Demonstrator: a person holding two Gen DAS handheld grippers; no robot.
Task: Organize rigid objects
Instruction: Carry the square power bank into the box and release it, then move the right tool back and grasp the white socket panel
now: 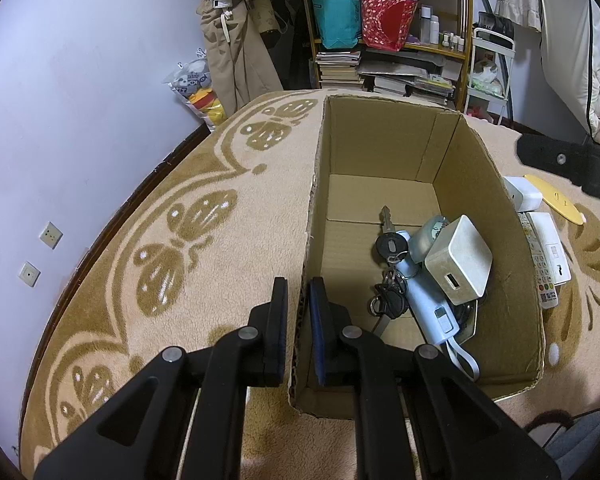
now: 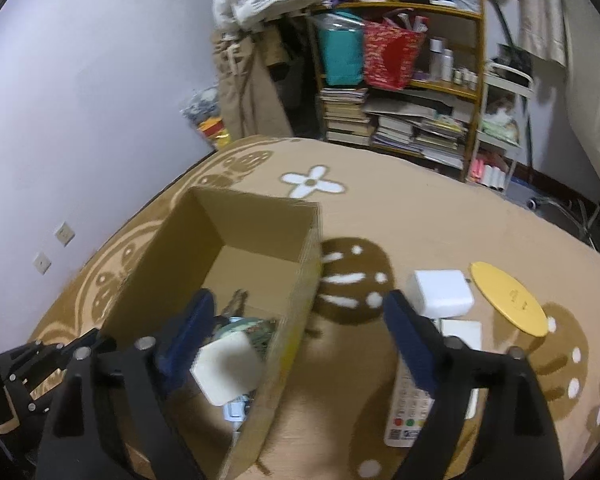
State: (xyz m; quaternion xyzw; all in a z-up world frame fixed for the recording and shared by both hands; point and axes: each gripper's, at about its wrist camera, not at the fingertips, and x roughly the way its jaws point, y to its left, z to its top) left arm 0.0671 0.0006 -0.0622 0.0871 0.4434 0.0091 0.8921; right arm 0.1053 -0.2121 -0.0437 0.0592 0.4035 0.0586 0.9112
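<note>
Now left hand-held gripper (image 1: 299, 308) pinches cardboard box (image 1: 380, 140) wall; right hand-held gripper (image 2: 300, 320) gapes.

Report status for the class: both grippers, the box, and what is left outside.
Left gripper shut on cardboard box wall. Right gripper open, empty, above the box's right wall. Charger and keys boxed. Remote, yellow disc outside.

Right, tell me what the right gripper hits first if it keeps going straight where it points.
Most likely the right wall of the cardboard box: the open right gripper straddles its top edge. Depth is hard to judge; slightly off, it meets the blanket instead.
</note>
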